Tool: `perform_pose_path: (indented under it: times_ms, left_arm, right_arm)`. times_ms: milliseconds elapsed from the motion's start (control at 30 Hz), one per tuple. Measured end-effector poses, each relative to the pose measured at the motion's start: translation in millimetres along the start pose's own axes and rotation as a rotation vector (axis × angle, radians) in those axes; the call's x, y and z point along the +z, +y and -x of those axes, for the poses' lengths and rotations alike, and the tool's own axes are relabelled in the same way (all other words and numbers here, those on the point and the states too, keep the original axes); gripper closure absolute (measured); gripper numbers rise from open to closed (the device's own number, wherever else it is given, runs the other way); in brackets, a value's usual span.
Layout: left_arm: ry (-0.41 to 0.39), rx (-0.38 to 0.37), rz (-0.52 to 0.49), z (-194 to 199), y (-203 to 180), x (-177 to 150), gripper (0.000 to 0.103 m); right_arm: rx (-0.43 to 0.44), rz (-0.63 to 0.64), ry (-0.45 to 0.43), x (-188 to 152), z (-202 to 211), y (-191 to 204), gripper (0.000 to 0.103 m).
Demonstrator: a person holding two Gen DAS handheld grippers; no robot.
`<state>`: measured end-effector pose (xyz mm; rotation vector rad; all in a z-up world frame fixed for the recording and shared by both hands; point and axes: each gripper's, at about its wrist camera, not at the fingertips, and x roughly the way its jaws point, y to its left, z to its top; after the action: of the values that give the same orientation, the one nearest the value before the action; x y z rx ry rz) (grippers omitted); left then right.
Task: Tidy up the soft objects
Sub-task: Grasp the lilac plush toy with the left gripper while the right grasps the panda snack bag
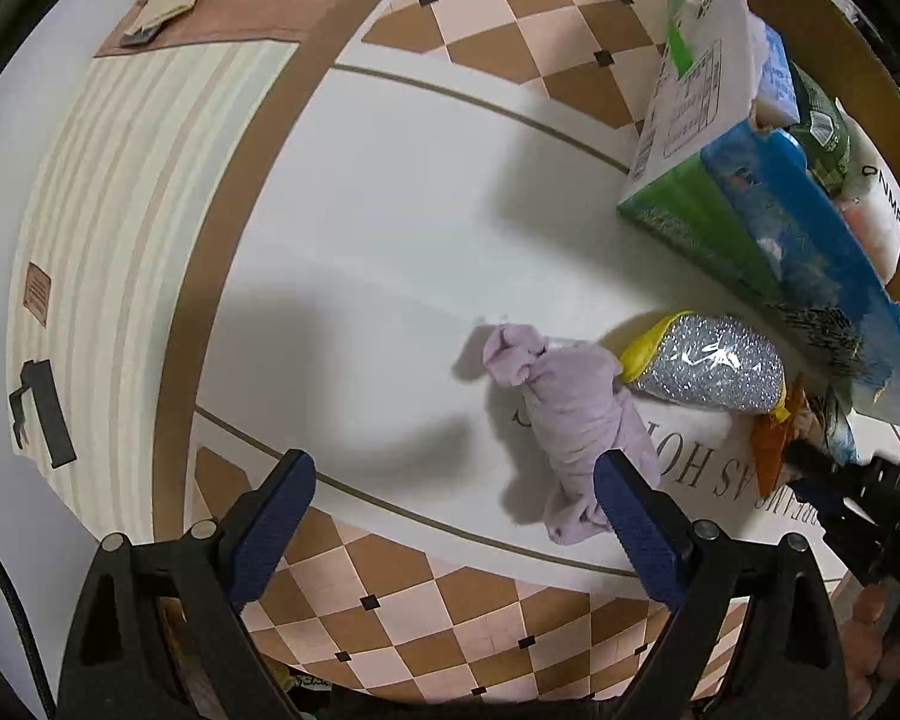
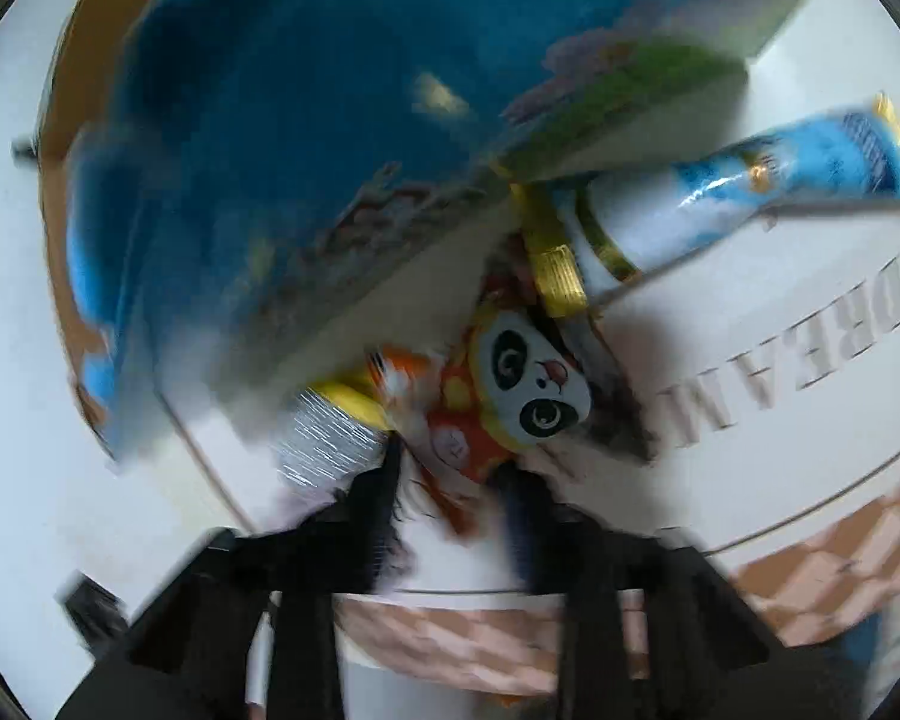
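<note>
A lilac cloth bundle (image 1: 570, 420) lies on the white middle of a checkered mat (image 1: 390, 210). My left gripper (image 1: 455, 468) hangs open straight above the mat, its right finger over the bundle's near end and nothing between the pads. Just right of the bundle is a silver glitter sponge with a yellow edge (image 1: 708, 363). An orange panda snack packet (image 2: 480, 414) lies beside it. My right gripper (image 2: 453, 498) is shut on the near end of that packet; the view is blurred. In the left wrist view the right gripper (image 1: 810, 462) comes in from the right at the packet (image 1: 771, 450).
A blue and green carton (image 1: 750, 228) leans over the mat's right side, with a white printed bag (image 1: 696, 78) and other packages behind it in a cardboard box (image 1: 810, 12). A blue and white tube (image 2: 750, 192) lies by the carton. A striped surface (image 1: 108, 210) is at the left.
</note>
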<state>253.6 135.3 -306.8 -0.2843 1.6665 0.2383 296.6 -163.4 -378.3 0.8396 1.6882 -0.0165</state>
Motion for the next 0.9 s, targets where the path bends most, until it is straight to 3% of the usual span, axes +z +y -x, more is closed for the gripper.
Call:
perform_pose_path:
  times_ms: [267,367,400,433,500,667,800,833,900]
  left_arm:
    - [0.065,-0.072,-0.042,-20.0,-20.7,-0.6,0.008]
    - [0.114,-0.11,-0.043,-33.5,-30.9,2.4,0.008]
    - [0.131,-0.124,-0.041,-37.9,-34.1,3.8,0.008]
    - [0.151,-0.136,-0.036,-44.1,-37.4,4.8,0.008]
    - [0.174,-0.149,-0.026,-51.2,-42.3,9.2,0.008]
    - [0.214,-0.138,-0.003,-71.9,-48.6,13.8,0.008]
    - [0.225,-0.107,-0.017,-76.5,-54.9,16.7,0.008]
    - [0.227,-0.104,-0.02,-78.8,-54.7,14.8,0.008]
    - [0.222,-0.093,-0.031,-81.0,-52.3,13.0,0.009]
  right_arm:
    - [-0.239,0.265,0.054,-17.0,26.4,-24.3,0.085]
    - [-0.288,0.293,0.013,-20.0,43.4,-30.1,0.078]
    - [-0.278,0.282,-0.003,-19.5,50.0,-32.0,0.059]
    - [-0.263,0.261,-0.017,-18.5,54.9,-33.4,0.032]
    - [-0.224,0.204,-0.057,-14.5,62.2,-37.7,0.016]
    - [-0.111,-0.03,-0.073,0.6,60.6,-59.8,0.016]
    - [-0.154,-0.104,-0.059,14.8,43.9,-66.8,0.02]
    - [-0.174,-0.09,-0.041,16.9,38.5,-65.1,0.036]
    - [-0.195,-0.061,-0.007,15.4,31.8,-63.8,0.059]
